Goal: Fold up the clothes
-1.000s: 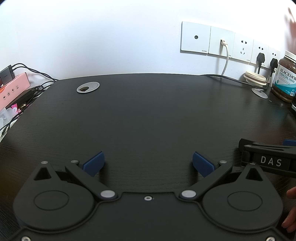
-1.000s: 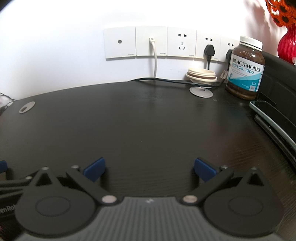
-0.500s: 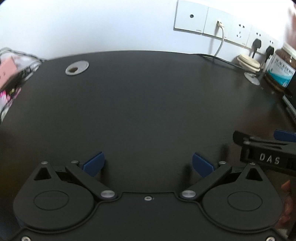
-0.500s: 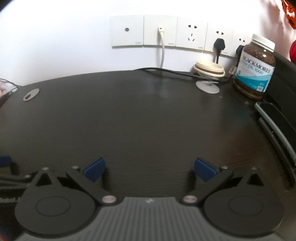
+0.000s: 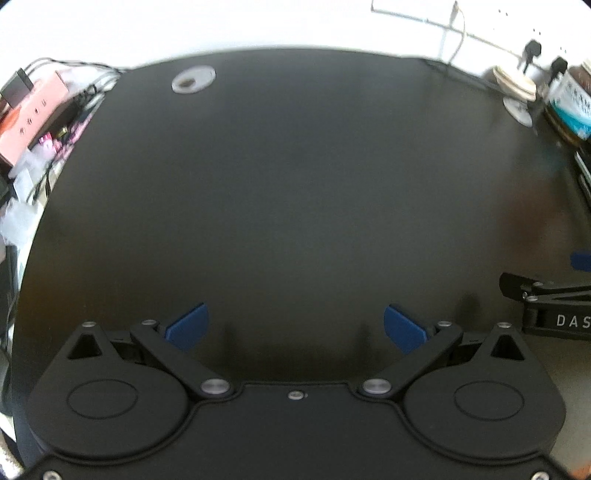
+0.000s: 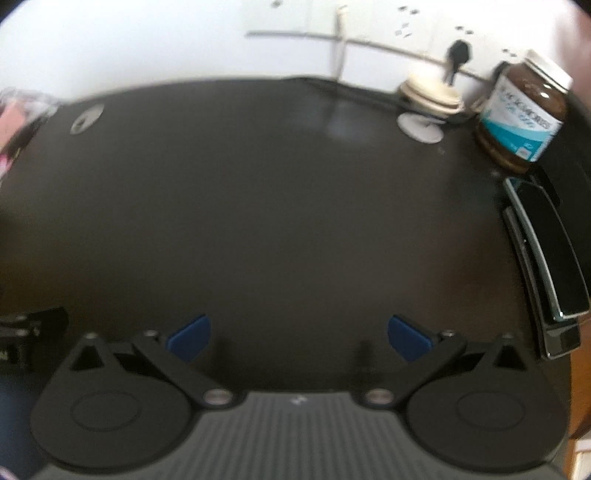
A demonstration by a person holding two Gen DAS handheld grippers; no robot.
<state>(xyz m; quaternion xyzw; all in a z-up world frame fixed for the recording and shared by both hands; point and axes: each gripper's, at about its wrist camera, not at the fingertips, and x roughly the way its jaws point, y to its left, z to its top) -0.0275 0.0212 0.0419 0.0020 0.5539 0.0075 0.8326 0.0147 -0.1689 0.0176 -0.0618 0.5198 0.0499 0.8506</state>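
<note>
Both hand-held grippers hover low over the dark tabletop (image 5: 295, 184), fingers spread wide, nothing between them. Left hand-held gripper (image 5: 293, 326) shows blue pads (image 5: 188, 325) far apart; right hand-held gripper (image 6: 298, 338) same, pads (image 6: 408, 338) apart. Right one also shows at the right edge of the left view, "DAS" lettering on it. No clothes visible in either view, so cannot tell where they are. Along the far edge: grommet (image 5: 193, 78), wall sockets (image 6: 369, 26) with a white cable (image 6: 340, 44) and black plug (image 6: 458, 55), cream lids (image 6: 430, 92), white disc (image 6: 421, 127), brown jar (image 6: 524, 110) with teal label. Dark flat devices (image 6: 546, 258) stacked at right. Pink box (image 5: 33, 114) and cables off the left edge. Both views blurred.
</note>
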